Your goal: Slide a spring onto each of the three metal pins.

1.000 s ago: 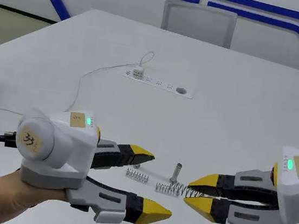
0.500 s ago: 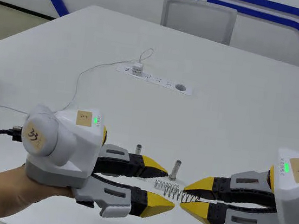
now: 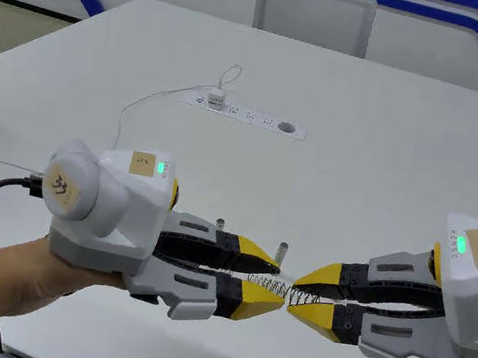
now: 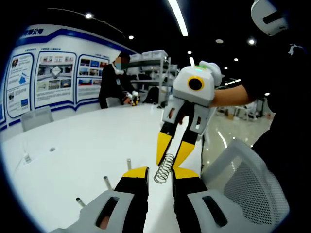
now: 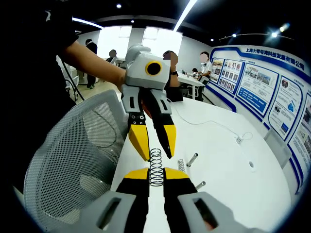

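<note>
Operator: Step in hand?

Technician: Spring handover, by my reading. The spring (image 3: 271,283) spans the gap between both grippers, just in front of the pins (image 3: 281,252). The right gripper (image 3: 294,295) is pinching one end. The left gripper (image 3: 282,283) has its jaws narrowed round the other end (whether they bear on it, I cannot tell).

Operator: Next move?

Technician: Probably a firm hold by one gripper and release by the other. Then align the spring's bore over a pin standing on the desk (image 3: 381,161) and slide it down.

Operator: Change from a second ago?

Technician: The left gripper was spread wide, apart from the spring. It has since closed in, tip to tip with the right.
</note>
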Tool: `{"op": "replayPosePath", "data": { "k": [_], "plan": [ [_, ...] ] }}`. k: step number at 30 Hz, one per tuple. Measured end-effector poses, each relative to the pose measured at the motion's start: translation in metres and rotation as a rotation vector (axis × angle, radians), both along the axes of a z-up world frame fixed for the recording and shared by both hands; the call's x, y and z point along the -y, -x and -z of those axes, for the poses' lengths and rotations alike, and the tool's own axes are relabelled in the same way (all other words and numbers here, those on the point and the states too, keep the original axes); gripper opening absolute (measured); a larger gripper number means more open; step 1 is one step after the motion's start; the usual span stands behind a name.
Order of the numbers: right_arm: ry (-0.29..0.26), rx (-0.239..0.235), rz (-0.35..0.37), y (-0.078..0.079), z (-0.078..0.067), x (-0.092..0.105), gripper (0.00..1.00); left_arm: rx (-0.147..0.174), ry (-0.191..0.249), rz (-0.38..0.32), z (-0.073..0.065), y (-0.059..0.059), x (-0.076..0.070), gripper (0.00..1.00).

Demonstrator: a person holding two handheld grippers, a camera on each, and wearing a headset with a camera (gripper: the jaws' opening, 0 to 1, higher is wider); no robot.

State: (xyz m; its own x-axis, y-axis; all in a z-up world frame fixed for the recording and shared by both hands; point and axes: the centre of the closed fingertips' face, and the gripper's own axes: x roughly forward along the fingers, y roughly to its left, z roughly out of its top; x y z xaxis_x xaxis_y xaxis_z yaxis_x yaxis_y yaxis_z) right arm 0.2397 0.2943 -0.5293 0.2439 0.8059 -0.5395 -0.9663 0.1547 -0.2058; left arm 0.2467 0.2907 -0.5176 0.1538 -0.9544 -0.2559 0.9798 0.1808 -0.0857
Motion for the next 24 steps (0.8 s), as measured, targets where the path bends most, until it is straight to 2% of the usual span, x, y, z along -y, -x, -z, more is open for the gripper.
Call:
{"op": "replayPosePath", "data": {
  "k": [3,10,16,18,19,20,21,22,24],
  "plan": [
    [-0.003,0.003,-0.005,0.0,-0.001,-0.001,0.1,0.007,-0.023,0.011,0.003,0.001,0.002,0.19],
    [-0.008,0.006,-0.015,0.0,-0.003,-0.002,0.1,0.011,-0.038,0.028,0.004,0.004,0.006,0.15],
    [-0.011,0.006,-0.016,0.001,-0.004,0.0,0.1,0.03,-0.053,0.036,0.004,0.005,0.007,0.14],
    [-0.013,0.012,-0.011,-0.001,-0.005,0.0,0.1,0.07,-0.061,0.035,0.002,0.004,0.008,0.13],
    [-0.016,0.015,-0.005,-0.002,-0.006,0.001,0.1,0.14,-0.073,0.046,0.0,0.002,0.009,0.12],
    [-0.016,0.017,-0.005,-0.002,-0.007,0.001,0.1,0.16,-0.08,0.061,-0.001,0.004,0.01,0.11],
    [0.002,0.029,-0.006,-0.004,-0.007,0.004,0.1,0.15,-0.097,0.075,0.001,0.006,0.01,0.09],
    [0.014,0.044,-0.014,-0.004,-0.006,0.006,0.1,0.173,-0.093,0.076,-0.002,0.004,0.011,0.09],
    [-0.006,0.046,-0.004,-0.005,-0.009,0.005,0.1,0.189,-0.105,0.093,-0.003,0.003,0.012,0.09]
  ]
}}
